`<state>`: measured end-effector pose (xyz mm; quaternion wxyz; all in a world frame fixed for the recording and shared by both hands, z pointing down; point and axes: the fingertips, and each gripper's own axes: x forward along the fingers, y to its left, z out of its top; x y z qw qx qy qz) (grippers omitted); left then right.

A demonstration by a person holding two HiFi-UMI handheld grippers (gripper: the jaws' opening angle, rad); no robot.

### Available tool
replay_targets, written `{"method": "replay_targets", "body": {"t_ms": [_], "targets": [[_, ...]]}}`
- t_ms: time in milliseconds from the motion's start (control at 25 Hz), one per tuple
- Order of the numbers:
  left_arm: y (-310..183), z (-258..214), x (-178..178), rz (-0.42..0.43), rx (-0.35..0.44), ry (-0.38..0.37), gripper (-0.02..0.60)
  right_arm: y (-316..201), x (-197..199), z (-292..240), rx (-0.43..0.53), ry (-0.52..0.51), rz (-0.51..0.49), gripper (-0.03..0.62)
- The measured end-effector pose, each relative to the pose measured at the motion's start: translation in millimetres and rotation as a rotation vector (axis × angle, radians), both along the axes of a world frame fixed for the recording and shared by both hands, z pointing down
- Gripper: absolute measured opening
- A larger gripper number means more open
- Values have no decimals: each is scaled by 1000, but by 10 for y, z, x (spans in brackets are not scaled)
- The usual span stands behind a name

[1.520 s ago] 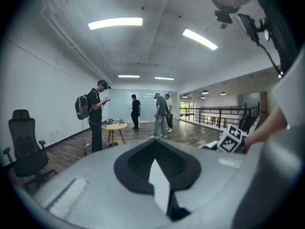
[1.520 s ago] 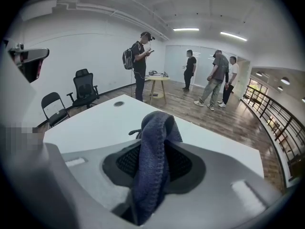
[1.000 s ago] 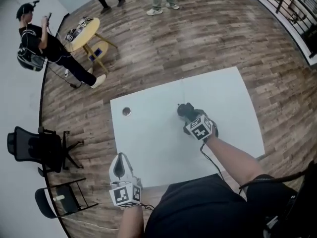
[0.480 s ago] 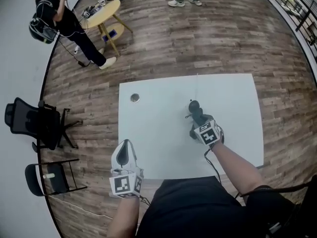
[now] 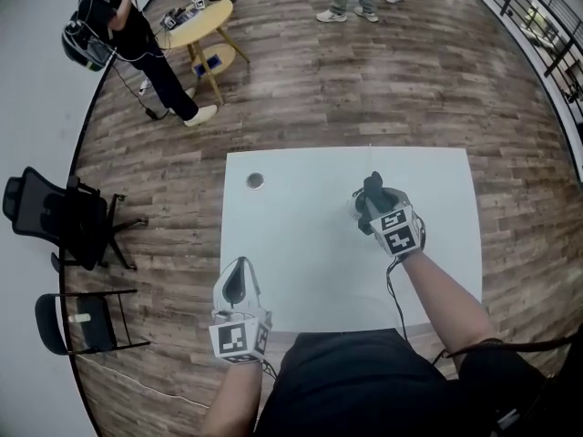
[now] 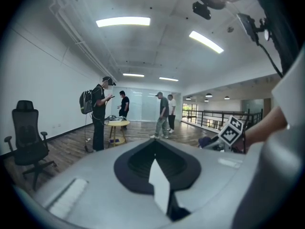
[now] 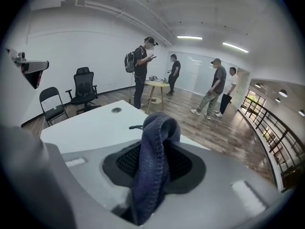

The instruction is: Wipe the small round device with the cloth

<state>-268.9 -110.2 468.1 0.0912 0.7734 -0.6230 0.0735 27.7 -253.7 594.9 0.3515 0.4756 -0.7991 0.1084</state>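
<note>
My right gripper [image 5: 375,204] is shut on a dark blue cloth [image 5: 373,188] and holds it a little above the white table [image 5: 301,244], right of centre. In the right gripper view the cloth [image 7: 155,161] is folded over between the jaws and hangs down in front of the pads. A small pale object [image 5: 355,210] shows on the table just left of the cloth, mostly hidden by it. A small round grey thing [image 5: 255,181] lies at the table's far left. My left gripper [image 5: 239,264] hovers at the table's front left corner, its jaws shut with nothing between them [image 6: 153,142].
Several people stand on the wooden floor beyond the table, near a small round yellow table [image 5: 196,18]. Two black chairs [image 5: 64,221] stand at the left. A railing [image 5: 537,21] runs along the far right. A thin cable [image 5: 370,157] crosses the table's far side.
The right gripper has risen off the table with the cloth, uncovering a small pale object beneath. The left gripper has stayed put. The head camera has shifted its aim.
</note>
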Motion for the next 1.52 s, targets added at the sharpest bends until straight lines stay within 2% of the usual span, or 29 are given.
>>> {"method": "replay_targets", "body": {"t_ms": [160,360,840,1280,1400,1520], "targets": [[36,31,-105,-20,-6,6,5,-104,-29,73,-30,64,-16,112],[46,82,-227,-47,-15,12,5,-84,-149,222,-85,90,-33,114],[47,128,-273,-56,-17,16,5,-5,-422,329,-65,180,-130,114],[152,112,-330,-76,-29,-12,5,110,-646,456,-69,132,-179,113],[186,102,-352,-83,-31,-23,5,216,-710,590,-102,124,-199,112],[215,89,-355,-83,-38,-41,5,307,-692,758,-163,81,-172,113]]}}
